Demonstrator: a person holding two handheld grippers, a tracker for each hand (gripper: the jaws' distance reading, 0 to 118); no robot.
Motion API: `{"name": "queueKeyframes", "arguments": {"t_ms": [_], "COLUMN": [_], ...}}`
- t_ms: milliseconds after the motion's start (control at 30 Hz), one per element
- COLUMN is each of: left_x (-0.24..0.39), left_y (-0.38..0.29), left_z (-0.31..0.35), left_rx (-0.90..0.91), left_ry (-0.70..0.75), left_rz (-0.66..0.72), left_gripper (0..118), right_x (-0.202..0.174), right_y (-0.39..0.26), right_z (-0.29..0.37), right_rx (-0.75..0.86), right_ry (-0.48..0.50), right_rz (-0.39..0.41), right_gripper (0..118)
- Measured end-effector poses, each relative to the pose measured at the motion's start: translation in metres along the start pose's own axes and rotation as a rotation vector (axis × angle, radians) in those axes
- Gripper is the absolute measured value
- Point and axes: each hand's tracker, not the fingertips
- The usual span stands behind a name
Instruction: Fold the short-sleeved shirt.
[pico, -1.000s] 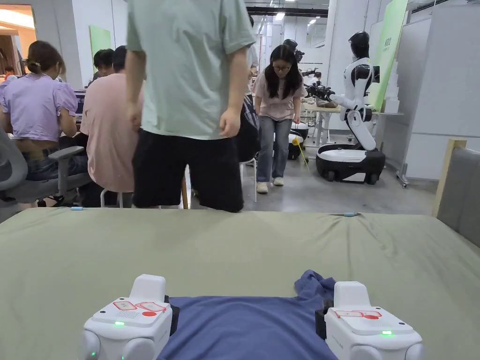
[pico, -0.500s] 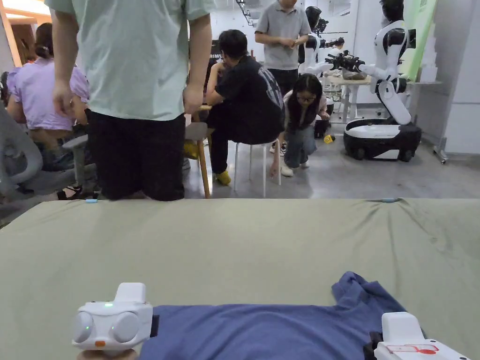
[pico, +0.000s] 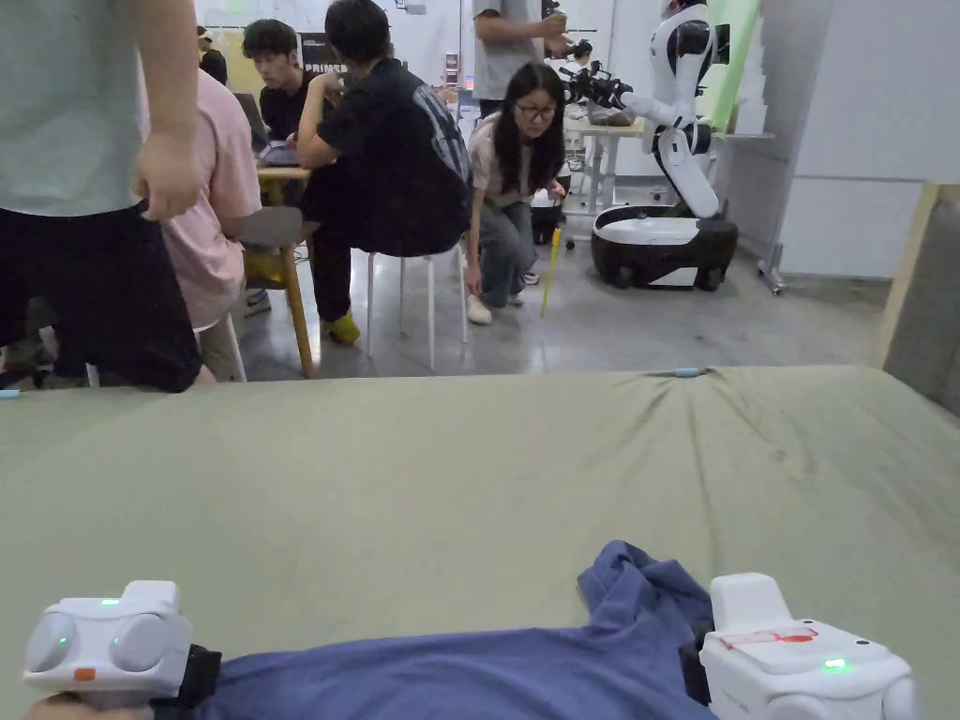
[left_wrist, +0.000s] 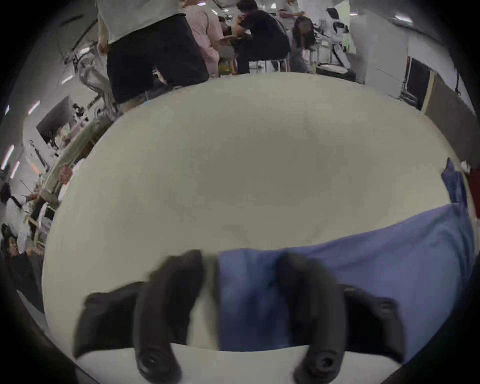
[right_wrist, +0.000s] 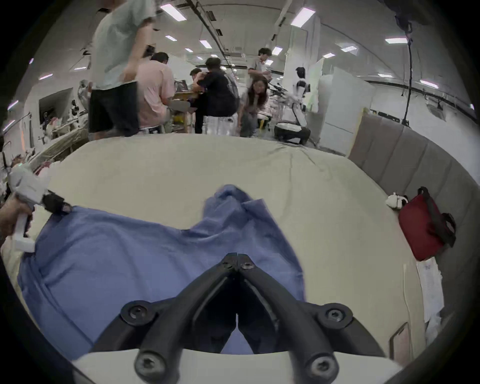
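Blue shirt (pico: 487, 670) spread on green-covered bed (pico: 450, 478), near edge, btwn both grippers.
L gripper (left_wrist: 240, 262): jaws wide apart, blurred, straddling shirt's left edge. R gripper (right_wrist: 237, 257): jaws closed tip-to-tip over the shirt; can't tell if cloth is pinched. Red bag (right_wrist: 426, 226) at bed's right, closed, contents hidden.

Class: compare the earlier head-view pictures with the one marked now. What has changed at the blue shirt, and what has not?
The left gripper has swung out leftward, drawing the blue shirt wider; its jaws now stand apart. The right gripper stays shut by the bunched sleeve. The shirt still lies on the green sheet.
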Motion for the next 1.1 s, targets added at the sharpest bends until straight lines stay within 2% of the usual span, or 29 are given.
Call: {"name": "queueKeyframes", "arguments": {"t_ms": [33, 67, 100, 133, 167, 200, 233, 267, 300, 333, 433, 500, 533, 567, 600, 733, 800, 900, 1100], "left_x": [0.009, 0.014, 0.019, 0.022, 0.021, 0.021, 0.021, 0.021, 0.017, 0.018, 0.017, 0.020, 0.021, 0.017, 0.017, 0.010, 0.007, 0.003, -0.016], "left_y": [-0.004, -0.007, -0.009, -0.010, -0.008, -0.007, -0.006, -0.005, -0.001, -0.001, 0.000, -0.003, -0.004, -0.003, -0.004, -0.010, -0.016, -0.037, -0.103], "left_z": [0.021, 0.029, 0.038, 0.047, 0.052, 0.061, 0.070, 0.076, 0.075, 0.078, 0.078, 0.080, 0.081, 0.075, 0.077, 0.092, 0.113, 0.154, 0.216], "left_rx": [0.004, 0.010, 0.040, 0.075, 0.101, 0.121, 0.133, 0.139, 0.142, 0.144, 0.140, 0.134, 0.135, 0.132, 0.132, 0.161, 0.196, 0.227, 0.254], "left_ry": [-0.058, -0.046, 0.007, 0.007, -0.011, -0.027, -0.035, -0.033, -0.032, -0.029, -0.029, -0.020, -0.016, -0.015, -0.016, -0.014, -0.017, -0.025, -0.061], "left_rz": [-0.023, -0.053, -0.087, -0.113, -0.108, -0.089, -0.084, -0.083, -0.086, -0.089, -0.082, -0.089, -0.095, -0.098, -0.101, -0.081, -0.065, -0.059, -0.023], "left_gripper": [47, 8, 1, 1, 1, 1, 1, 1, 1, 1, 1, 1, 1, 1, 1, 1, 1, 1, 1], "right_x": [0.015, 0.027, 0.038, 0.048, 0.056, 0.063, 0.069, 0.072, 0.073, 0.072, 0.066, 0.065, 0.067, 0.072, 0.077, 0.081, 0.073, 0.066, 0.047], "right_y": [0.003, 0.006, 0.009, 0.011, 0.013, 0.015, 0.015, 0.014, 0.012, 0.008, -0.003, -0.009, -0.010, -0.008, -0.007, 0.001, 0.008, 0.013, -0.020], "right_z": [-0.009, -0.017, -0.022, -0.030, -0.039, -0.050, -0.060, -0.070, -0.079, -0.089, -0.114, -0.124, -0.119, -0.111, -0.103, -0.056, -0.025, 0.033, 0.132], "right_rx": [-0.026, -0.038, -0.025, -0.010, 0.006, -0.002, -0.055, -0.100, -0.077, -0.076, -0.160, -0.201, -0.178, -0.145, -0.136, -0.082, -0.036, 0.020, 0.063], "right_ry": [-0.012, -0.010, -0.007, -0.022, -0.043, -0.038, -0.025, -0.001, 0.025, 0.014, 0.055, 0.068, 0.054, 0.061, 0.099, 0.091, 0.069, 0.063, 0.022], "right_rz": [-0.028, -0.034, -0.032, -0.035, -0.036, -0.045, -0.069, -0.082, -0.085, -0.079, -0.023, -0.022, -0.031, -0.052, -0.096, -0.083, -0.048, -0.050, 0.005], "right_gripper": [0, 0, 2, 10, 41, 78, 109, 118, 116, 107, 95, 49, 41, 3, 2, 2, 2, 2, 2]}}
